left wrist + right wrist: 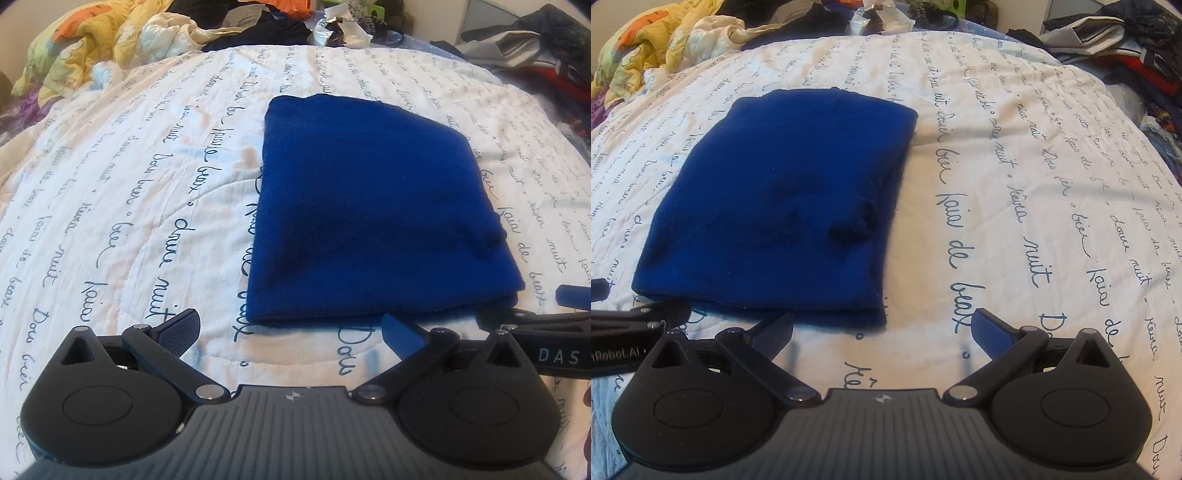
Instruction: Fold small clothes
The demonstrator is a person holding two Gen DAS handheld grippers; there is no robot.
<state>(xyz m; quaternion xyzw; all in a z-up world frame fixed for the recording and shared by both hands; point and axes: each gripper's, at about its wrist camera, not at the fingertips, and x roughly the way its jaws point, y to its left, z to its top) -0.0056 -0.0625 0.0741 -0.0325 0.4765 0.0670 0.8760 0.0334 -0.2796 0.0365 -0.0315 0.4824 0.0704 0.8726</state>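
A folded royal-blue garment (373, 206) lies flat on the white quilt with handwritten script (140, 206). In the left wrist view my left gripper (291, 334) stands open just in front of the garment's near edge, nothing between its fingers. The right gripper's side shows at the right edge (546, 325). In the right wrist view the blue garment (783, 199) lies to the left, a small pucker near its right side. My right gripper (882, 332) is open at its near right corner, holding nothing. The left gripper (620, 332) shows at the left edge.
Crumpled yellow and orange bedding (77, 48) is piled at the far left. Dark clothes and plastic wrappers (295, 26) lie along the far edge. A heap of dark and red clothes (543, 55) sits at the far right. Bare quilt (1052, 206) stretches right of the garment.
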